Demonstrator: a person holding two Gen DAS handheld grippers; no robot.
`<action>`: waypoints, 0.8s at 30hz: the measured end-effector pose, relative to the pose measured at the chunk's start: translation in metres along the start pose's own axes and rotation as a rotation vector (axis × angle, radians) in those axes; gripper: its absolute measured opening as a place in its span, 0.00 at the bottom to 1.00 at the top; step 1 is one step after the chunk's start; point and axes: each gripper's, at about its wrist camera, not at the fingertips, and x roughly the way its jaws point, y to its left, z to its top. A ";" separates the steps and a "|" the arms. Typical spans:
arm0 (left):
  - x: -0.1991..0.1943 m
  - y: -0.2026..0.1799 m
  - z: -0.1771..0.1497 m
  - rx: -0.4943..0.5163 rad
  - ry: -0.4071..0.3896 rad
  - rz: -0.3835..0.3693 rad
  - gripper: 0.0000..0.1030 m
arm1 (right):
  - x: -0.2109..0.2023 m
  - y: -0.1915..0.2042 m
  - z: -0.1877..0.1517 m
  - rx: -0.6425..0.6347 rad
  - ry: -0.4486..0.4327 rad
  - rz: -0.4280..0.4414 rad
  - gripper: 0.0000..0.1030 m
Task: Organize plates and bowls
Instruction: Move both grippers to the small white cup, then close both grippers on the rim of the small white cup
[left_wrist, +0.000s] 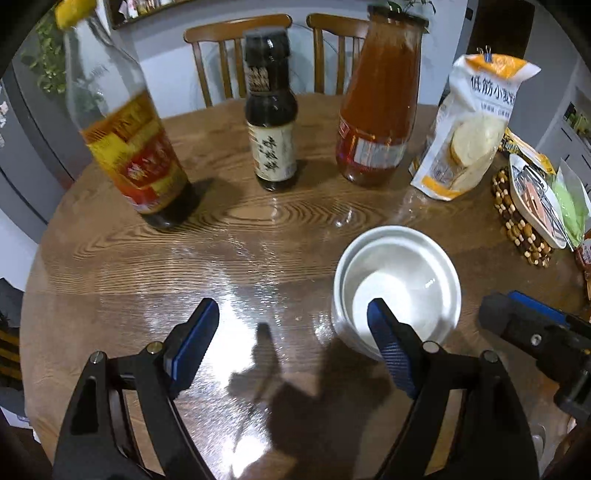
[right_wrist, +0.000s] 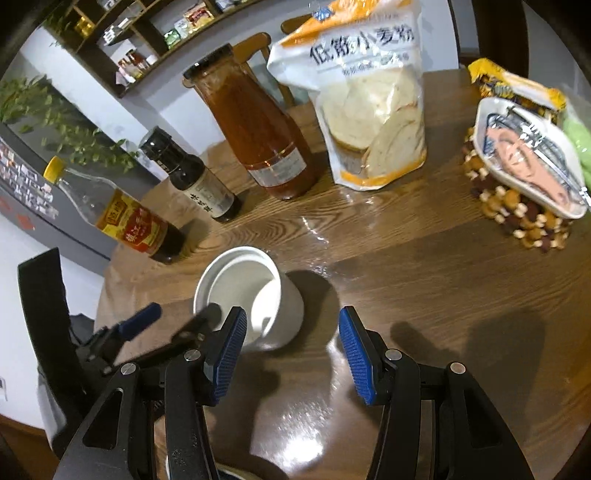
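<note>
Two white bowls sit nested in a stack on the round wooden table. My left gripper is open and empty, its right finger overlapping the stack's near rim in view. The stack also shows in the right wrist view, just left of and beyond my right gripper, which is open and empty. The right gripper shows at the right edge of the left wrist view. The left gripper shows at the left in the right wrist view.
At the back stand a vinegar bottle, a dark sauce bottle, an orange sauce jar and a flour bag. A white dish rests on a beaded trivet at the right. Two chairs stand behind.
</note>
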 end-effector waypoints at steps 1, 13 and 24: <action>0.003 -0.001 0.001 0.004 0.002 -0.003 0.79 | 0.004 0.000 0.001 0.002 0.009 0.005 0.52; 0.031 -0.005 0.005 0.024 0.063 -0.073 0.59 | 0.041 -0.004 0.012 0.033 0.091 0.017 0.41; 0.033 -0.019 0.006 0.065 0.067 -0.123 0.23 | 0.048 0.008 0.014 -0.040 0.110 -0.003 0.23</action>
